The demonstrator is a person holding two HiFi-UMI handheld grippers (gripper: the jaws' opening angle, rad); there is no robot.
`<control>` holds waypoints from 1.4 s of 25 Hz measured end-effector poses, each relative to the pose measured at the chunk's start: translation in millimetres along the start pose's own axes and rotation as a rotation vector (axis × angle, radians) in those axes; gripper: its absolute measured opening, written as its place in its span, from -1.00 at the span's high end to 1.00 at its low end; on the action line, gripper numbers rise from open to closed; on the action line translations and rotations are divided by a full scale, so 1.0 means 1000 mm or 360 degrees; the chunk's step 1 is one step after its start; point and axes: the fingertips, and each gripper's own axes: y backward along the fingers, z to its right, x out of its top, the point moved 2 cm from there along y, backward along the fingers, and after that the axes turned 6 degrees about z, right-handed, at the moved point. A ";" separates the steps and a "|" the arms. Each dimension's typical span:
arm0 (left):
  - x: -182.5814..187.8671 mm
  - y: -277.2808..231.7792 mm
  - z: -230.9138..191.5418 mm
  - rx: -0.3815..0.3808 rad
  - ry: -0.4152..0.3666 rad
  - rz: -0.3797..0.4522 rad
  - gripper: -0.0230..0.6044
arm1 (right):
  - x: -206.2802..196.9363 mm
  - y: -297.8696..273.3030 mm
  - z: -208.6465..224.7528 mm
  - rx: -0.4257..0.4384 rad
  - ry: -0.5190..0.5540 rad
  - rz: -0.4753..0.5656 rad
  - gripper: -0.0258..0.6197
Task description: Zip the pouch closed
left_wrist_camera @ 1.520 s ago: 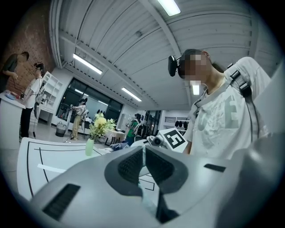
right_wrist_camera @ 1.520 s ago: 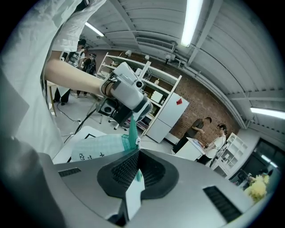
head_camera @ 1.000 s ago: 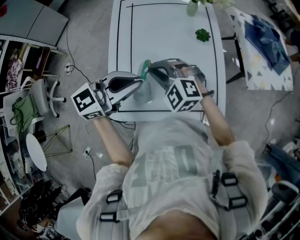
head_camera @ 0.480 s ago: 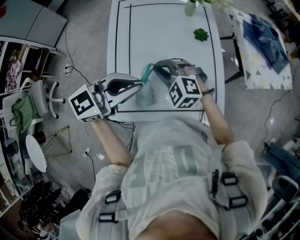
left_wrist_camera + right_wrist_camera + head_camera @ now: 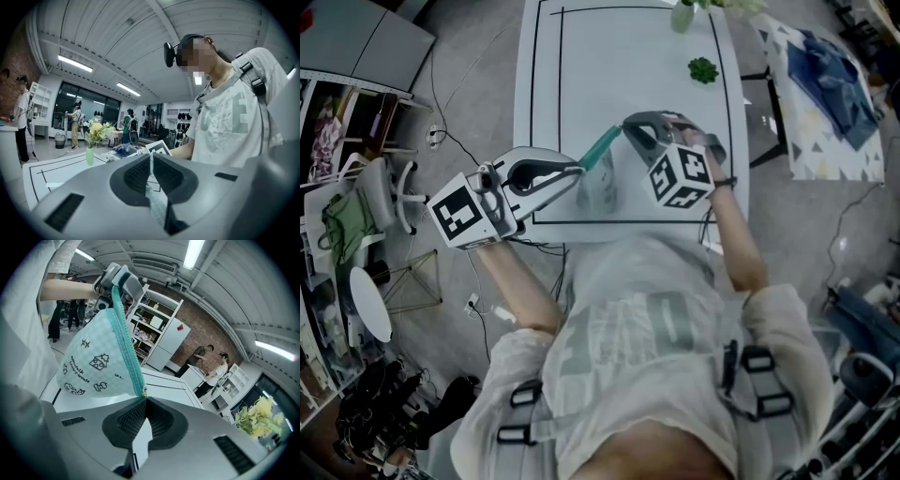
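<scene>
A pale checked pouch point(image 5: 598, 187) with small drawings hangs in the air over the white table's near edge. Its teal zipper point(image 5: 602, 148) is stretched taut between both grippers. My left gripper point(image 5: 579, 170) is shut on the pouch's end; in the left gripper view the checked fabric point(image 5: 154, 199) sits pinched between the jaws of that gripper point(image 5: 151, 159). My right gripper point(image 5: 625, 128) is shut on the zipper pull point(image 5: 142, 392) at the other end. In the right gripper view the pouch point(image 5: 93, 362) and zipper point(image 5: 125, 338) run from my right gripper point(image 5: 144, 400) up to the left gripper point(image 5: 119, 280).
The white table point(image 5: 628, 56) has black border lines. A small green plant piece point(image 5: 703, 68) lies at its far right and a vase point(image 5: 684, 14) with flowers stands at the far edge. A chair point(image 5: 380, 197) and cables are on the floor to the left. People stand in the background.
My right gripper has slid to the right, away from the left one. The visible teal zipper line between the two has grown longer. The left gripper has stayed about in place.
</scene>
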 end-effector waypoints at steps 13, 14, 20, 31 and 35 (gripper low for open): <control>0.004 -0.006 -0.006 0.0063 -0.0001 0.0024 0.86 | -0.003 0.000 -0.002 -0.0031 0.0007 -0.0001 0.90; 0.008 -0.007 -0.007 0.0069 -0.0006 0.0049 0.86 | -0.002 0.001 -0.003 -0.0052 0.0000 0.0011 0.90; 0.010 -0.014 -0.015 0.0136 -0.0018 0.0026 0.86 | 0.012 0.010 0.001 -0.0136 -0.0151 0.0100 0.85; 0.007 -0.005 -0.049 0.0510 -0.0010 0.0161 0.86 | 0.044 0.057 0.039 -0.0504 -0.0786 0.0533 0.51; 0.013 0.006 -0.069 0.0759 -0.0050 0.0228 0.86 | 0.065 0.068 0.051 -0.0590 -0.1079 0.0731 0.51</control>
